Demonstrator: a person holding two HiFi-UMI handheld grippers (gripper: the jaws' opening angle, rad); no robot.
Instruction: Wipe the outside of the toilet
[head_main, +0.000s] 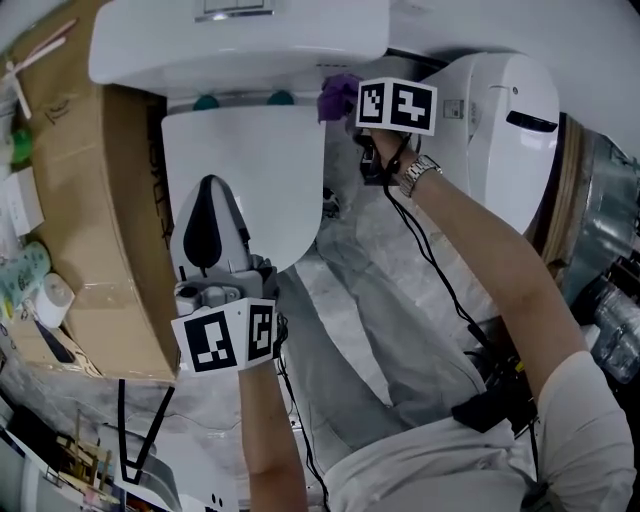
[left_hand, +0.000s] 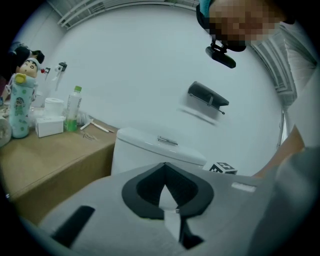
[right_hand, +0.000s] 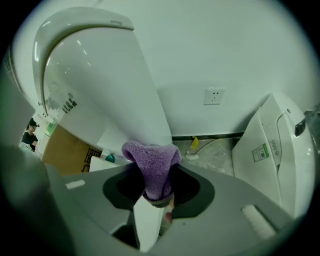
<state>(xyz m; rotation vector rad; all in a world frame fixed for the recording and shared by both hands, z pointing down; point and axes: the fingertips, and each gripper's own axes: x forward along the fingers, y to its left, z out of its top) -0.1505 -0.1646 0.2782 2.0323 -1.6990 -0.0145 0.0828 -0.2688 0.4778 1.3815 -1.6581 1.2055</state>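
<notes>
Right gripper view: right gripper (right_hand: 156, 202) clamps the purple cloth (right_hand: 152, 165), bunched forward to reach the toilet (right_hand: 100, 85) tank's right side, apparently touching. Left gripper (left_hand: 169, 205), jaws together and empty, hangs over the lid's front edge, clear of the wiping.

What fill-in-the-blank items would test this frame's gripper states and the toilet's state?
1. The right gripper is shut on a ____ cloth.
2. The left gripper has its jaws ____, with nothing between them.
3. The toilet lid is ____ over the bowl.

Missing words: purple; together; closed
</notes>
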